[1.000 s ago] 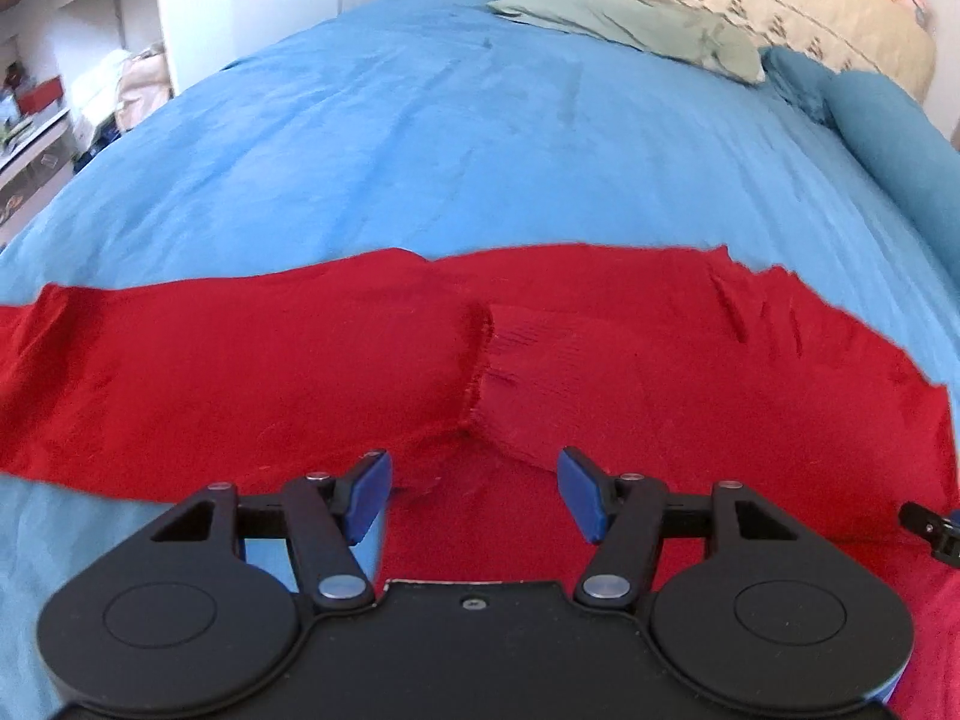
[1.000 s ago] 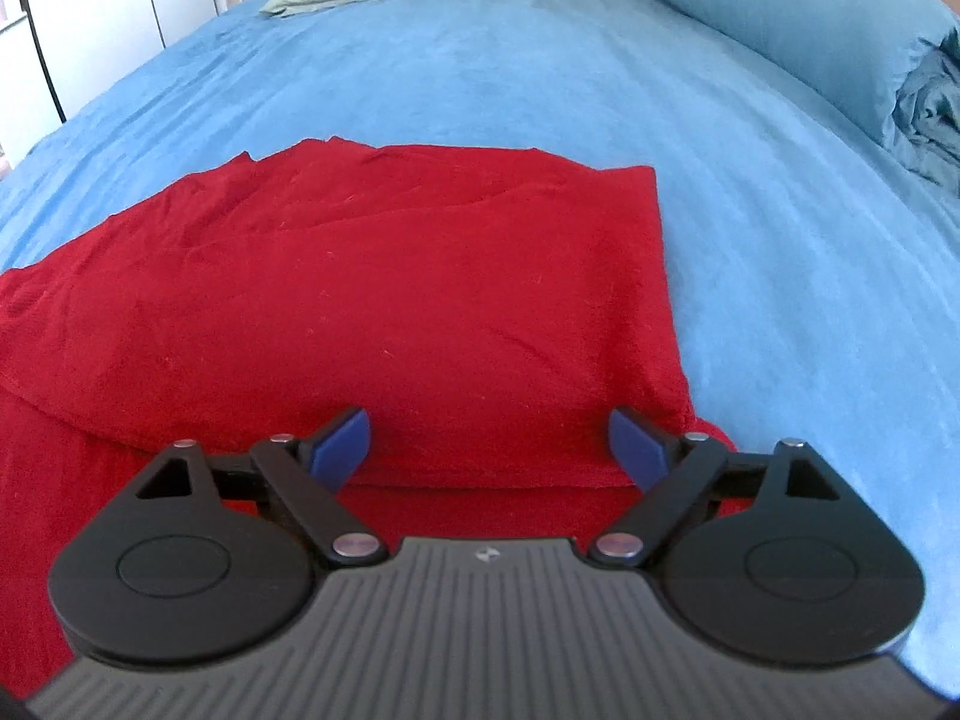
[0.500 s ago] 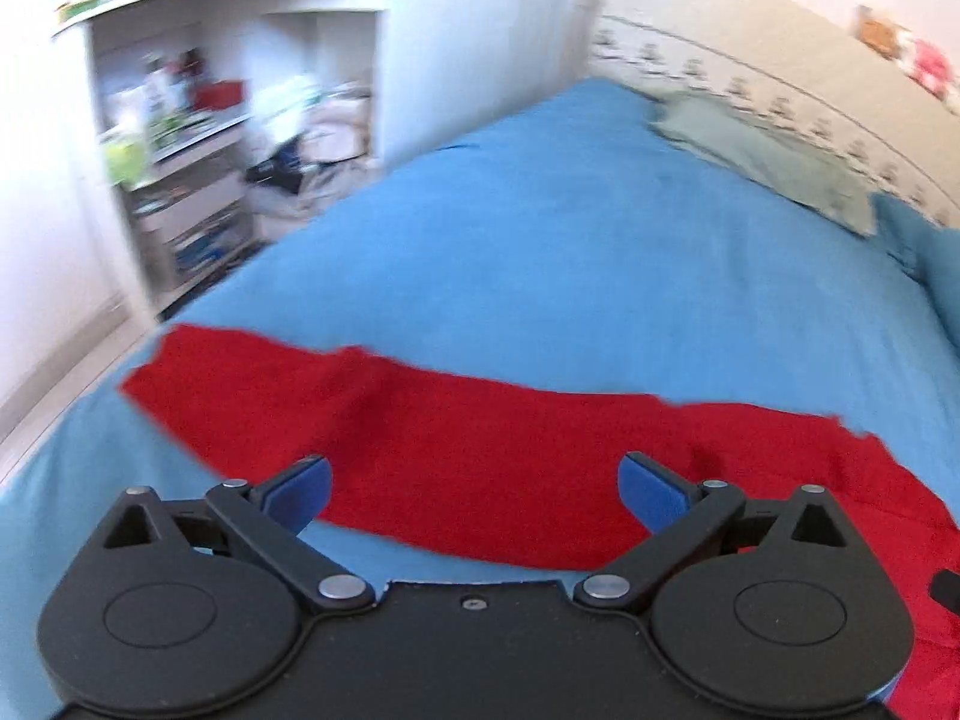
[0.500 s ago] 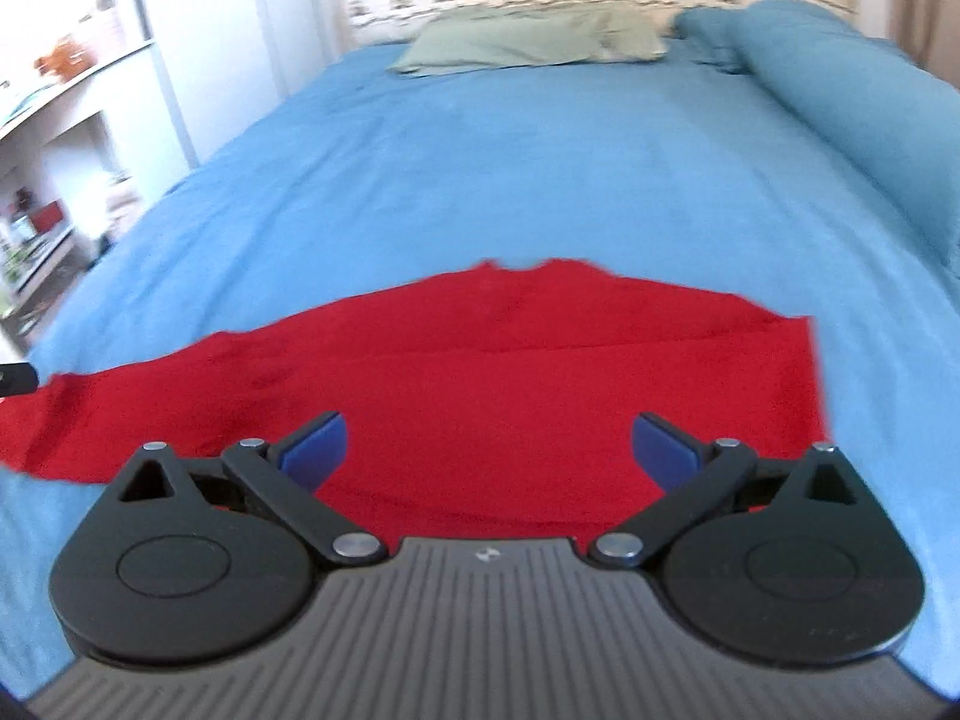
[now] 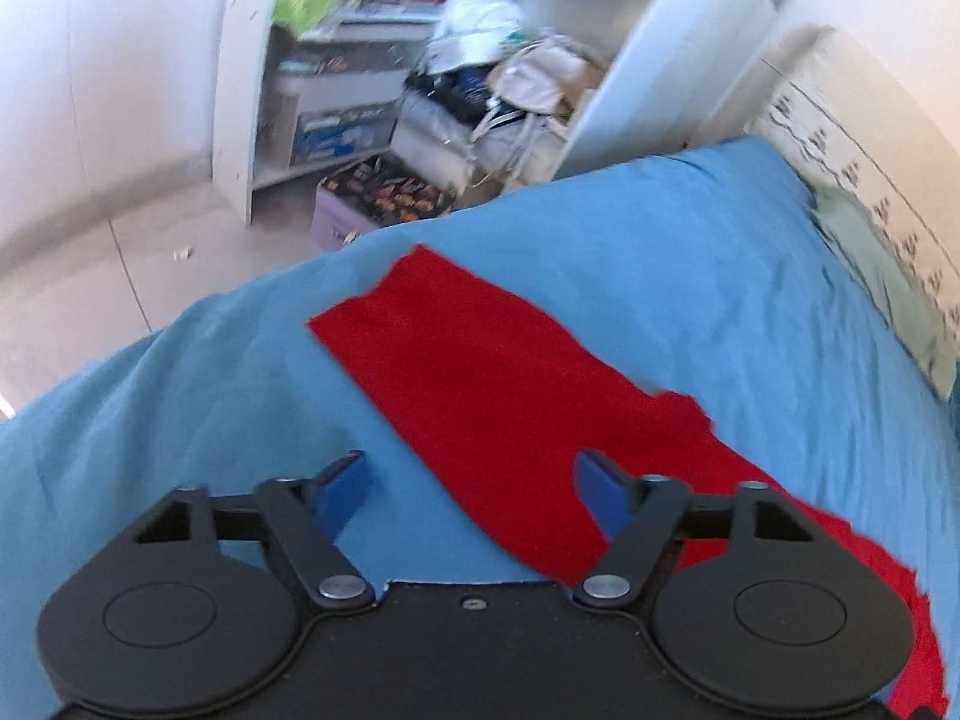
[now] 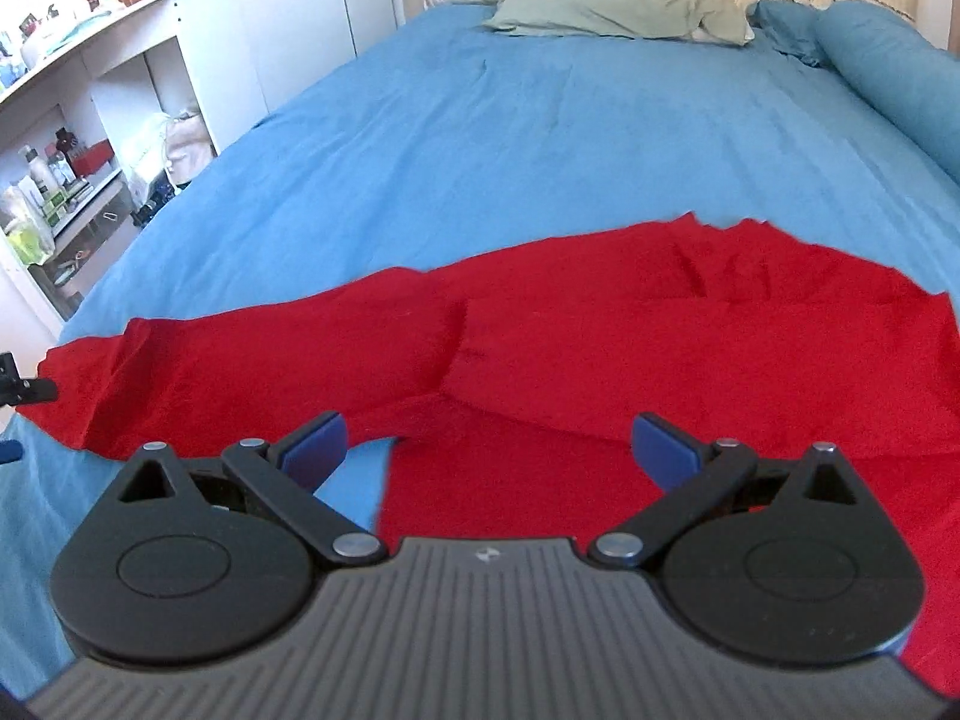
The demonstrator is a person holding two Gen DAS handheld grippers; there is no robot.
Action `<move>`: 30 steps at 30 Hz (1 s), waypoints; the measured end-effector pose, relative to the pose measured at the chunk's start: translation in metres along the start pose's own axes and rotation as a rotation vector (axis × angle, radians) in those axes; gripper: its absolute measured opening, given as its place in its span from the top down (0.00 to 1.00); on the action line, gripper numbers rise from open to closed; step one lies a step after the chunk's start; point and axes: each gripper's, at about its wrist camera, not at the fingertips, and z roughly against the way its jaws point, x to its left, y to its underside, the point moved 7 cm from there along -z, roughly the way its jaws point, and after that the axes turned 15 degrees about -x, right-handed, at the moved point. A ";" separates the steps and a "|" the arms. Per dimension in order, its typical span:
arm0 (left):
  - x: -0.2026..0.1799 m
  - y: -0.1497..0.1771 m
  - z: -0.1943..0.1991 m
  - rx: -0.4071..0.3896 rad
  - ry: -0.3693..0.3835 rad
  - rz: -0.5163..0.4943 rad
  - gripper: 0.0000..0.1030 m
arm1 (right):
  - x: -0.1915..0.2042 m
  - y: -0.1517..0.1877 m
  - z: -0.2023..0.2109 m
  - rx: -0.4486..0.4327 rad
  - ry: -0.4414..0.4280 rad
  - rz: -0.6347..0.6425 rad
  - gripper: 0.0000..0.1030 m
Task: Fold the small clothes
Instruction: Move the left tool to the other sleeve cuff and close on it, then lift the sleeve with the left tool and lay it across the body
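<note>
A red garment lies spread on the blue bed cover, with one long sleeve stretched out to the left. In the left wrist view that sleeve runs away from me toward the bed's edge. My left gripper is open and empty, just above the sleeve's near part. My right gripper is open and empty over the garment's near edge, where the body overlaps a lower layer. The left gripper's tip shows at the far left of the right wrist view, by the sleeve end.
A green pillow and a rolled blue blanket lie at the head of the bed. White shelves with clutter and bags stand on the floor beyond the bed's left edge.
My left gripper has swung left along the sleeve and now faces the sleeve end and the shelves. My right gripper has pulled back and turned left, showing the whole garment. Both stayed open.
</note>
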 end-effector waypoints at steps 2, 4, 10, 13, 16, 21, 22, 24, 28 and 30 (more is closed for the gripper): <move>0.008 -0.003 -0.007 0.000 0.012 0.027 0.36 | 0.012 0.004 -0.004 0.003 0.014 -0.002 0.00; 0.012 -0.007 -0.007 -0.008 0.030 0.030 0.39 | 0.021 0.006 -0.006 0.002 0.029 -0.003 0.00; 0.023 -0.017 -0.020 -0.014 -0.006 0.026 0.85 | 0.034 0.011 -0.015 0.013 0.052 -0.034 0.00; 0.025 -0.018 -0.023 -0.007 0.003 0.030 0.91 | 0.035 0.014 -0.016 0.014 0.056 -0.026 0.00; 0.020 -0.019 -0.022 -0.015 -0.005 -0.002 0.93 | 0.034 0.016 -0.014 0.012 0.061 -0.029 0.00; -0.003 -0.035 -0.008 -0.061 0.029 -0.023 0.93 | 0.024 0.015 -0.010 0.010 0.071 -0.050 0.00; -0.011 -0.039 -0.004 -0.069 0.045 -0.038 0.93 | 0.022 0.013 -0.009 0.005 0.077 -0.052 0.00; -0.035 -0.049 0.008 -0.090 0.080 -0.083 0.94 | 0.015 0.009 -0.005 -0.004 0.079 -0.057 0.00; -0.100 -0.068 0.039 -0.155 0.184 -0.174 0.94 | -0.006 -0.002 0.005 -0.027 0.097 -0.082 0.00; -0.143 -0.073 0.058 -0.184 0.254 -0.219 0.94 | -0.021 -0.009 0.012 -0.041 0.110 -0.090 0.00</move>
